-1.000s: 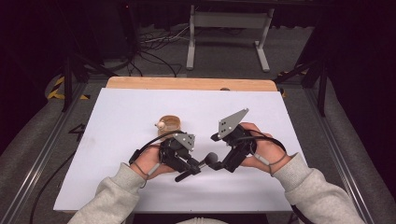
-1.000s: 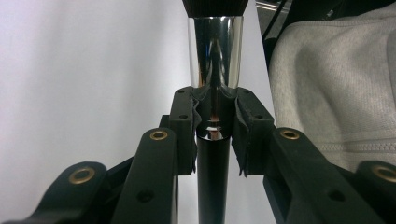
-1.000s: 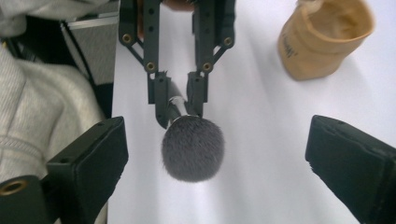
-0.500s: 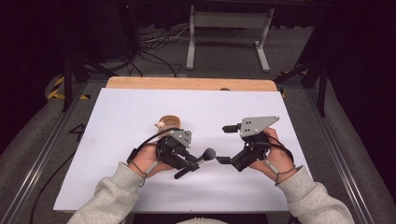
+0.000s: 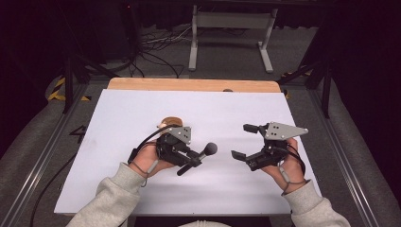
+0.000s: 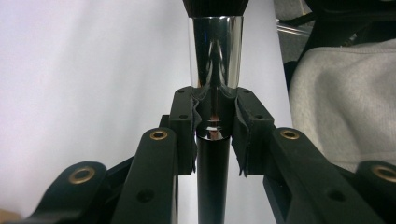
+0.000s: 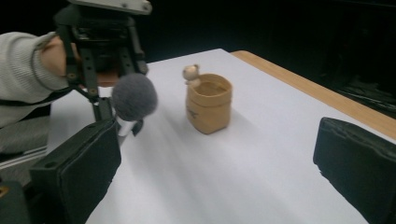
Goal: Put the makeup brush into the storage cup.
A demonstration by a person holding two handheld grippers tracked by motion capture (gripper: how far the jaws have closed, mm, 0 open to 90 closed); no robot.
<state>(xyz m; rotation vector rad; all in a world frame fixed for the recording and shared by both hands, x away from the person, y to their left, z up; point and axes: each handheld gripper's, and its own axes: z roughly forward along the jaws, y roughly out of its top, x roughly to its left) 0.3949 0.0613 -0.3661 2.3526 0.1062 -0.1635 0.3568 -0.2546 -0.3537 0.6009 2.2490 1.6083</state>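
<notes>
A makeup brush [image 5: 210, 149] with a grey fluffy head, chrome collar [image 6: 215, 51] and black handle is clamped in my left gripper [image 5: 191, 158], which is shut on it where collar meets handle. The brush points right, held a little above the white table. My right gripper [image 5: 240, 141] stands open to the right of the brush head, apart from it, with nothing between its pads [image 7: 79, 163]. In the right gripper view the brush head [image 7: 134, 96] hangs just past the left pad. A small tan pouch [image 7: 208, 105] with a tiny bear figure on its rim stands upright behind the left hand [image 5: 170, 123].
A white sheet [image 5: 118, 123] covers the table, with a wooden strip [image 5: 189, 85] along its far edge. Metal rails [image 5: 340, 156] run down both sides. Cables and a grey stand [image 5: 231, 21] lie on the dark floor beyond.
My right gripper has drawn away to the right from the brush head, and its top plate has turned flatter. The left gripper and the brush have stayed in place.
</notes>
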